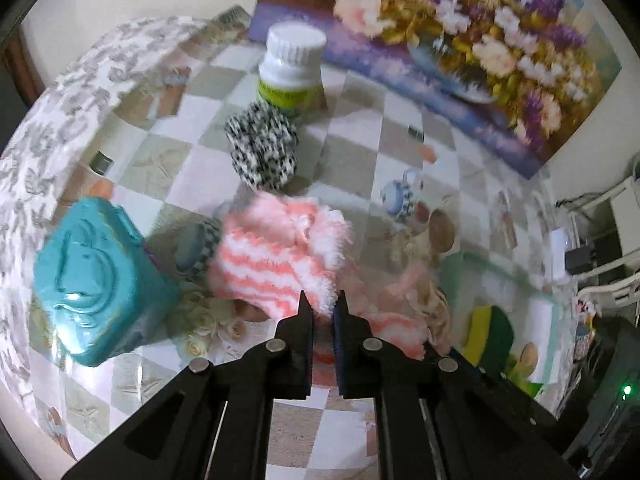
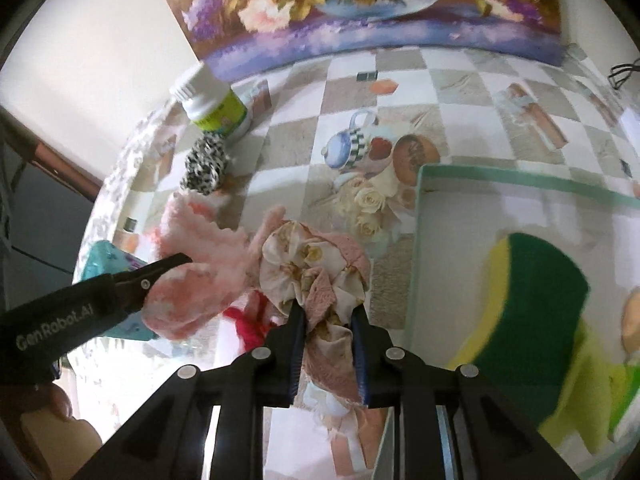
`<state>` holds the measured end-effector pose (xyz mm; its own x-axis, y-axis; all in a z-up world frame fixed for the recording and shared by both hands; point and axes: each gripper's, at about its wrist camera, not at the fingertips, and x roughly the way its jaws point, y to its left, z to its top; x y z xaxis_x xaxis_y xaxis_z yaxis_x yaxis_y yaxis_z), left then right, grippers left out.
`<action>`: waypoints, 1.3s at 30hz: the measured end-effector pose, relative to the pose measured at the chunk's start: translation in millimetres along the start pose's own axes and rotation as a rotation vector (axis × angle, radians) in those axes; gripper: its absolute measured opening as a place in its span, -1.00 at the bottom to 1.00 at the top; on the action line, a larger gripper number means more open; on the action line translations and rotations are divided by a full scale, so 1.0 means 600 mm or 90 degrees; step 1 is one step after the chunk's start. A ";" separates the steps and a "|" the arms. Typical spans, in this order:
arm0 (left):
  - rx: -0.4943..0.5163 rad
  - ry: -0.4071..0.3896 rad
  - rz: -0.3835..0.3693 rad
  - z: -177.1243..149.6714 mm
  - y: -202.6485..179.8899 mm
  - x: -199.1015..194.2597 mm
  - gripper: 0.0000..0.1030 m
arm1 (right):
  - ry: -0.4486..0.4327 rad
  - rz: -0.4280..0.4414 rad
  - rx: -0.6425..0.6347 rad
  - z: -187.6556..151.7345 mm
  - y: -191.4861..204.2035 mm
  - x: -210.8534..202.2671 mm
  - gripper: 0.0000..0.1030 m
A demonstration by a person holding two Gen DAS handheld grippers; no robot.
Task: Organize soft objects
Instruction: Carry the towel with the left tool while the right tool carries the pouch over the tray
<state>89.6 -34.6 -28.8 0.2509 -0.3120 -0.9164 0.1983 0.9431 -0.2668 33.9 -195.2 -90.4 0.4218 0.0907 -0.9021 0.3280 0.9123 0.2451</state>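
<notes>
Firmly pinched, fuzzy sock (image 1: 276, 248), left hand-held gripper (image 1: 323, 304)

white pill bottle (image 1: 291, 66) upright | teal heart box (image 1: 94, 286) | flower painting (image 1: 460, 32) against wall

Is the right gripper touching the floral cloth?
Touching. In the right wrist view the right gripper has its jaws closed on the floral cloth; fabric fills the space between the fingers and bunches out above the tips.
</notes>
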 end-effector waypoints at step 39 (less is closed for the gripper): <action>0.096 -0.160 -0.082 -0.005 -0.170 -0.105 -0.84 | -0.175 -0.088 0.104 0.013 -0.123 -0.204 -0.55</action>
<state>50.8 -110.8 55.1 0.4375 -0.4635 -0.7705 0.3772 0.8725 -0.3106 -35.4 -276.6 4.6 0.5682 -0.1609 -0.8070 0.5201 0.8302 0.2006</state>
